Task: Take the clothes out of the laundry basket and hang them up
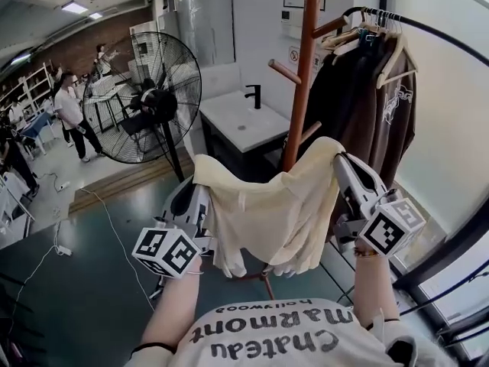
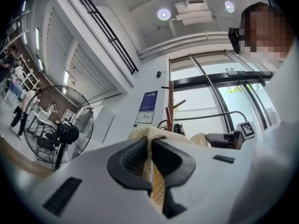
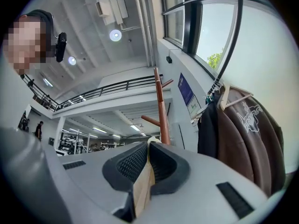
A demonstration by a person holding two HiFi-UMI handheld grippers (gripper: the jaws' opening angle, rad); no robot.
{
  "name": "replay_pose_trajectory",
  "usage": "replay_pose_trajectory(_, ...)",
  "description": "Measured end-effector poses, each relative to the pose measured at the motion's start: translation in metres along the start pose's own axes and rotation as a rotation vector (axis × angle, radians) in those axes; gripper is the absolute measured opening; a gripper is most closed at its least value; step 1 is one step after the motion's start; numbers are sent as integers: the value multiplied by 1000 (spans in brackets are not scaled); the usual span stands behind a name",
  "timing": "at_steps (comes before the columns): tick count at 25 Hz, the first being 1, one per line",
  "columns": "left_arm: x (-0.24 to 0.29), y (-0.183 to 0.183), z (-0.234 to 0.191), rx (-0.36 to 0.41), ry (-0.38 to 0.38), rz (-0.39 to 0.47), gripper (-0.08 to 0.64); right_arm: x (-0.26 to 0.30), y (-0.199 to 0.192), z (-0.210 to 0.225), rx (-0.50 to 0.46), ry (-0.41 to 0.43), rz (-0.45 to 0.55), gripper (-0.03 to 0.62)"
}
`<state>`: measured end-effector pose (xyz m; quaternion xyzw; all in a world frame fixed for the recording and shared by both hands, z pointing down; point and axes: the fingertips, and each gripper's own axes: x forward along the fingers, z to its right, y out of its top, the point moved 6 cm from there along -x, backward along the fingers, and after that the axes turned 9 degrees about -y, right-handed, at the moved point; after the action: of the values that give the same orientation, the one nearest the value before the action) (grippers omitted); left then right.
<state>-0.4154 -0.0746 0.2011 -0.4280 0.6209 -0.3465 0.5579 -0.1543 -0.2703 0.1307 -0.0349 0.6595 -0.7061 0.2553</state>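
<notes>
While facing the rack [image 3: 239,13], holding up cream garment [image 1: 267,205].
Clamped at both corners by left gripper [image 1: 200,177], right gripper [image 1: 340,159].

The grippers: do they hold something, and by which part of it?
Both hold one cream garment: the left gripper pinches its upper left edge, the right gripper its upper right edge.

The shirt [image 1: 267,205] at centre is plain pale cream. The left gripper [image 1: 199,183] and right gripper [image 1: 342,160] are light grey with black pads, and their cubes carry black-and-white square markers. At two o'clock hang a brown sweatshirt [image 1: 393,121] with a white print and a black garment [image 1: 336,90]. The coat stand [image 1: 302,67] is reddish-brown wood. The fan [image 1: 153,102] at ten o'clock is black, and the floor [image 1: 92,281] is dark teal.
</notes>
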Motion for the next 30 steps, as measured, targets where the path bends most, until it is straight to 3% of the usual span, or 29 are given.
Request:
replay_pose_trajectory(4,21,-1,-18,-21,-82,23,26,3,3,0,-78,-74,11,40)
replay_pose_trajectory(14,96,12,-72,-80,-350,5,26,25,8,-23,-156,-279,107,38)
replay_pose_trajectory(21,111,28,-99,-122,-443,11,26,47,21,-68,-240,-276,147,38)
replay_pose_trajectory(30,121,40,-119,-119,-560,-21,26,33,19,-98,-347,-532,134,38)
